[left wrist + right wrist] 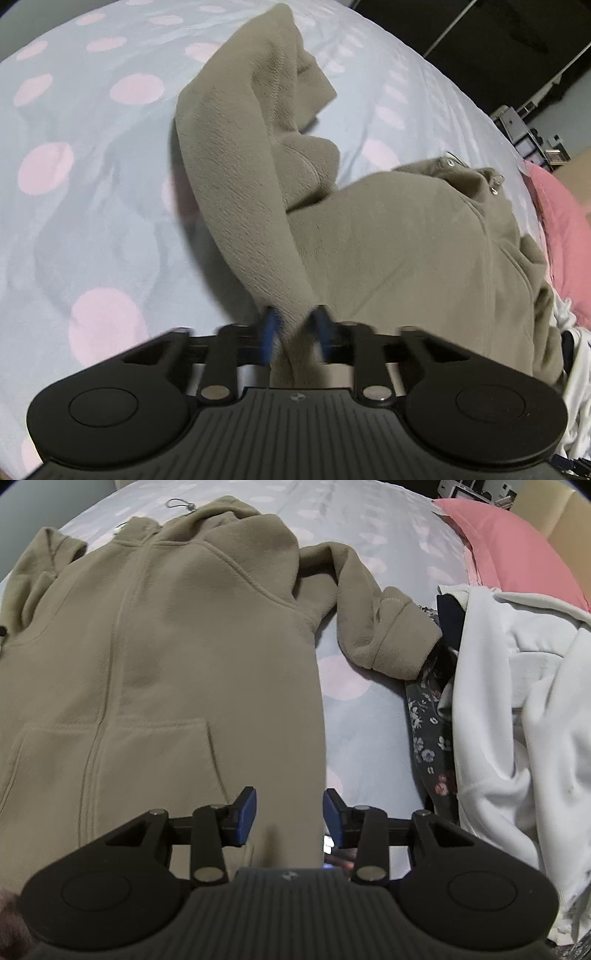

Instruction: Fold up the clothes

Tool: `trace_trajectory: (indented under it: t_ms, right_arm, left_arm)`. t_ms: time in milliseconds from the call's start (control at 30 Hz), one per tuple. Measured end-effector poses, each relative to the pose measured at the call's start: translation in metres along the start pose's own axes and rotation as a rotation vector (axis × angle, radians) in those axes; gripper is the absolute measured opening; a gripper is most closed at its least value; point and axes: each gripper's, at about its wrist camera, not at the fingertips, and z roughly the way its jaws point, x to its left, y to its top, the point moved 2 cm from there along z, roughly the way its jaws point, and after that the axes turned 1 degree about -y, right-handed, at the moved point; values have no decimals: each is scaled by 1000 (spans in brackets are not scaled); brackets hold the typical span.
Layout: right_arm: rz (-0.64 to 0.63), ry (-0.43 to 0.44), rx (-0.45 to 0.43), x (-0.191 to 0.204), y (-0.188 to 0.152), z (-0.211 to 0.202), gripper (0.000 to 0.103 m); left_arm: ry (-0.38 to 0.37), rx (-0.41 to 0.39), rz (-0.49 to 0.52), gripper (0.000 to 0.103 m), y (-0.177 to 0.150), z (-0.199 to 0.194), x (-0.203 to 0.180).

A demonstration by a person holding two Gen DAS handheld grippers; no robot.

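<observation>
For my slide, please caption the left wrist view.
Left hand-held gripper pinches a khaki fleece hoodie sleeve above the polka-dot bedsheet.

Both cameras sit just behind their fingers, looking forward and down at the bed (369,709). The left view rides close over a raised sleeve (236,206); both share the fleece jacket (155,657).

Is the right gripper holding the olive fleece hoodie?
No: the right gripper hovers open over the olive fleece hoodie, its blue pads apart.

Polka-dot bed sheet (369,723), olive fleece hoodie (166,657), white garment (517,720), pink pillow (517,550)
</observation>
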Motion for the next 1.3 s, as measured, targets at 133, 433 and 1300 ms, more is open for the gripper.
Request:
trace_trajectory:
  t_ms: [133,433,1300]
  right_arm:
    - [36,-26,1,-9,14,16,44]
    - [94,-75,-30,-41,36,26,44]
    - [348,-236,-137,-95,143,111,18]
  left_arm:
    - [33,-73,-52,3,6,-15,5]
    - [270,-329,-185,0,37,-74,69]
    - [159,-233,-20,24,32,-33,9]
